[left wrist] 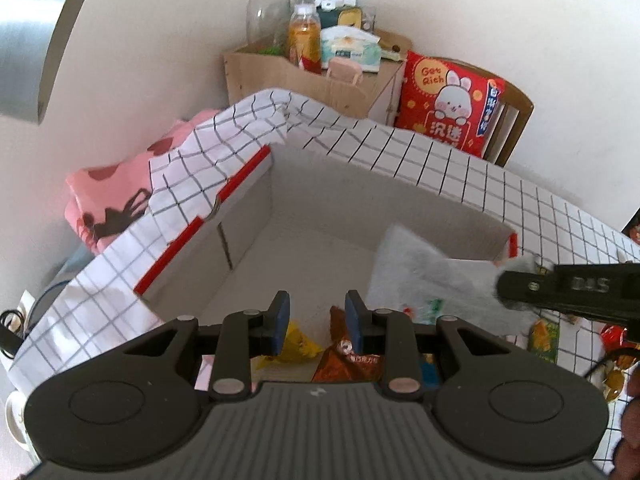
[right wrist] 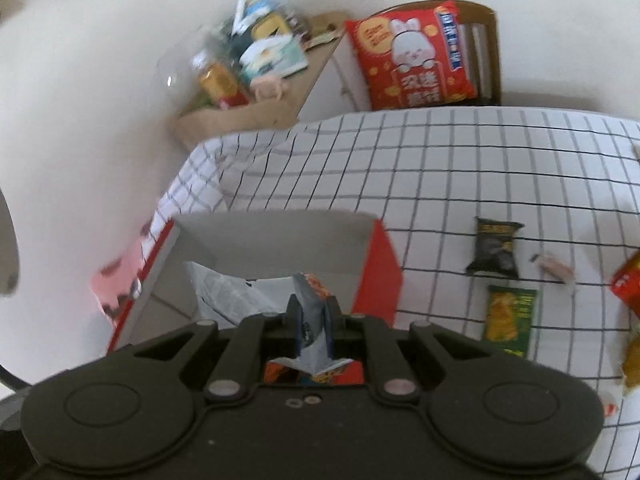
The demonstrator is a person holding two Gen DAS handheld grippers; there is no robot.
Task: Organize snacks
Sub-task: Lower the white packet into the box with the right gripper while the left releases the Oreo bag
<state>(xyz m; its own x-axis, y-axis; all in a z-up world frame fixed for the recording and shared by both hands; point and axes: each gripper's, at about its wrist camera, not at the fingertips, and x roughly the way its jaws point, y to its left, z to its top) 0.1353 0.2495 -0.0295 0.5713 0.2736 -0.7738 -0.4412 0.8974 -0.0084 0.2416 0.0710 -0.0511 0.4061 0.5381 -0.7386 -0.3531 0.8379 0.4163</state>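
1. A silver snack packet (right wrist: 310, 320) with an orange print is clenched between the right gripper (right wrist: 311, 328)'s blue pads, which sit close together on it; the packet hangs over the open cardboard box (right wrist: 276, 240).
2. In the left wrist view the same silver packet (left wrist: 424, 276) shows as a blurred grey sheet at the box's right side, with the right gripper (left wrist: 568, 288) reaching in from the right edge.
3. The box (left wrist: 240, 216) has red outer walls and a pale inside, and it stands on the table under a white cloth with a black grid (right wrist: 460, 168).
4. Low in the box, in the left wrist view, lie a yellow packet (left wrist: 298, 340) and an orange-brown packet (left wrist: 340, 356).
5. The left gripper (left wrist: 317, 320) hovers over these two packets with its jaws partly apart; nothing sits between its pads.
6. On the cloth to the right of the box lie a black packet (right wrist: 496, 250) and, just below it, a green packet (right wrist: 508, 320); a small pale wrapper (right wrist: 554, 268) lies near them.
7. A red packet (right wrist: 628, 280) is cut off at the right edge.
8. Beyond the table a red rabbit cushion (right wrist: 412, 56) leans on a wooden chair (right wrist: 490, 40).
9. Left of it a wooden cabinet (left wrist: 288, 76) carries a drink bottle (left wrist: 305, 36), a tissue pack (left wrist: 352, 48) and a glass bowl (left wrist: 268, 8).
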